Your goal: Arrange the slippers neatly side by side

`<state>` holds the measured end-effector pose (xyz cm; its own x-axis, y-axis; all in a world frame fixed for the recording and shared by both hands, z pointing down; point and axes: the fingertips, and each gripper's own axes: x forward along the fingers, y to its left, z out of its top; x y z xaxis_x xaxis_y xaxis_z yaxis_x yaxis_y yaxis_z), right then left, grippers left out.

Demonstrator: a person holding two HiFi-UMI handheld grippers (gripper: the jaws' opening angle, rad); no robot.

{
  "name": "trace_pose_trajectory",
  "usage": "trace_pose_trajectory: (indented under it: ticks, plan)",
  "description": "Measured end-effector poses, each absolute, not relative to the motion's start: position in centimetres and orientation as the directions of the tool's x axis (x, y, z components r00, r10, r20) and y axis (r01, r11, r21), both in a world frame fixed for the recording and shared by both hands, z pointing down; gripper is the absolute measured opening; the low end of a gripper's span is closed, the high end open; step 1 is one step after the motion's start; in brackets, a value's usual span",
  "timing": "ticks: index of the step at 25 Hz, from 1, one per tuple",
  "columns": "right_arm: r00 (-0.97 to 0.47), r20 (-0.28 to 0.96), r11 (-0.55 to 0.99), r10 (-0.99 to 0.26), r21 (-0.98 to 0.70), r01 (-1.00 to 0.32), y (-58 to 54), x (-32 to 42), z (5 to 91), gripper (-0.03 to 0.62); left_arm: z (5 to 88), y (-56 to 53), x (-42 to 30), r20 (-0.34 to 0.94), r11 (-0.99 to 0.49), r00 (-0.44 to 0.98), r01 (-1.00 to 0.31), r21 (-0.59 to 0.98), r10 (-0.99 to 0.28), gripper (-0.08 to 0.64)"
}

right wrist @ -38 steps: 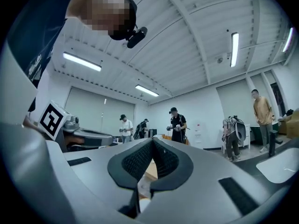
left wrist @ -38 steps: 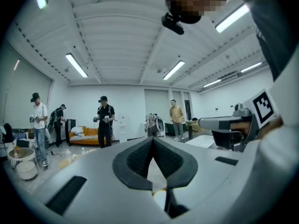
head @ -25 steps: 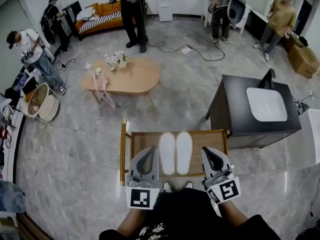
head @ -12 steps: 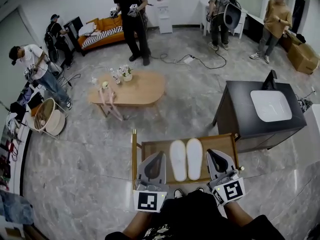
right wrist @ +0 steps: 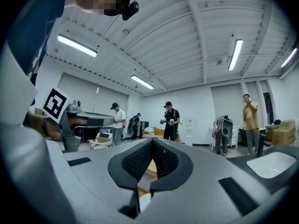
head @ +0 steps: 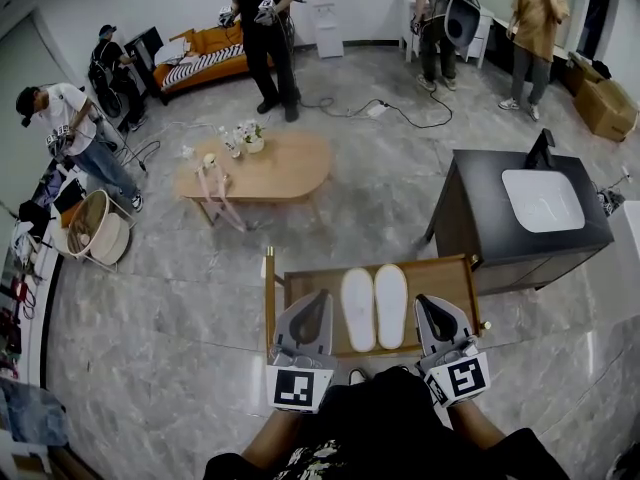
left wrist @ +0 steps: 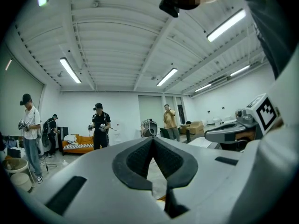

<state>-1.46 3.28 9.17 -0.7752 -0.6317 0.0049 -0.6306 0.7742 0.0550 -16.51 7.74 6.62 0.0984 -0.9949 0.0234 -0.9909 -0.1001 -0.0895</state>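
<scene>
Where wooden shelf [head: 440,278] stands, white oval slippers [head: 358,309] lie.

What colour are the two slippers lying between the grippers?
White, both of them. The slippers show best in the head view, side by side on a wooden surface.

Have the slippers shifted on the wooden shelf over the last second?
No. The slippers lie side by side at the middle of the shelf, just as before; only the camera's framing has changed.

Overhead above slippers [head: 360,308]; gripper views level
</scene>
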Motion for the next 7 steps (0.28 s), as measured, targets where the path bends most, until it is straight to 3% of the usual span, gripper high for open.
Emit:
trace_pose_trajectory:
  ticks: [7]
  plan:
    - [-0.772, -0.031, 0.767, -0.635, 0.094, -0.635, 2.6, -0.3, 7.1, -0.002, 4.8, 7.3, -15.1, -0.007, -0.118, 0.12, -0.985, -0.124, -0.993, 0.003]
